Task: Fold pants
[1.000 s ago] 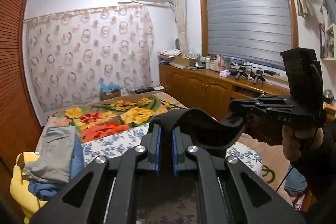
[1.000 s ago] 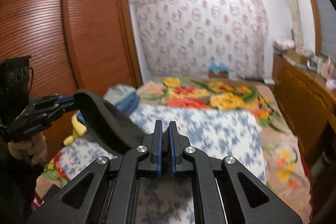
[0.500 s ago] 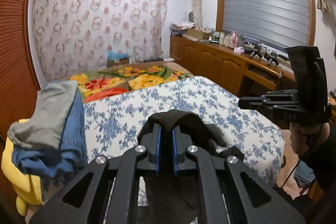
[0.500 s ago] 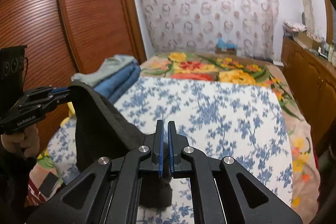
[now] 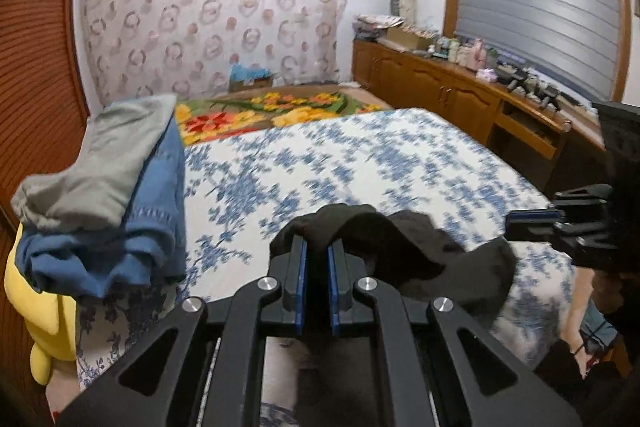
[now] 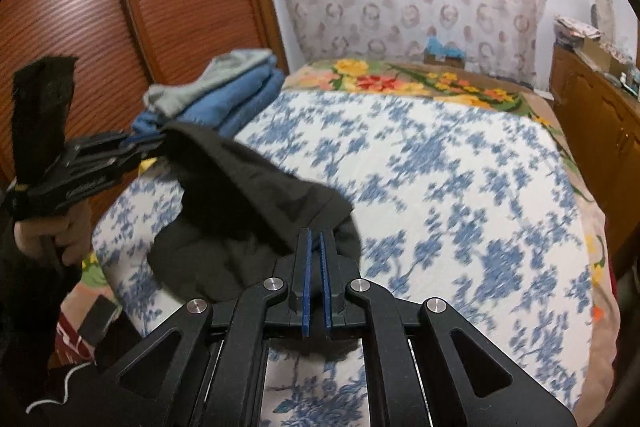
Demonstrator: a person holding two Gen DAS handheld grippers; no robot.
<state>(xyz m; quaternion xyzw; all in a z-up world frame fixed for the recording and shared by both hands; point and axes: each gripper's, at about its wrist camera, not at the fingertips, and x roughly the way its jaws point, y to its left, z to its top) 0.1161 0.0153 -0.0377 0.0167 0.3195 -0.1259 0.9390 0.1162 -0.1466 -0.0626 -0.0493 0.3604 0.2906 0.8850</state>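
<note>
Black pants (image 5: 420,259) hang between both grippers over the near end of the bed with its blue-flowered sheet (image 5: 360,163). My left gripper (image 5: 317,247) is shut on one edge of the pants, with fabric bunched over its fingertips. My right gripper (image 6: 315,239) is shut on another edge of the pants (image 6: 248,195). The left gripper also shows at the left of the right wrist view (image 6: 156,141), pinching the cloth. The right gripper shows at the right edge of the left wrist view (image 5: 516,223). The cloth sags toward the sheet between them.
A pile of folded grey and blue clothes (image 5: 120,187) sits on the bed's left side, over a yellow plush toy (image 5: 44,323). A flowered blanket (image 5: 280,111) lies at the far end. A wooden wardrobe (image 6: 120,27) stands left, wooden cabinets (image 5: 460,99) right.
Both grippers have come down and forward over the bed with the pants. The cloth, held taut and high before, now sags lower toward the sheet.
</note>
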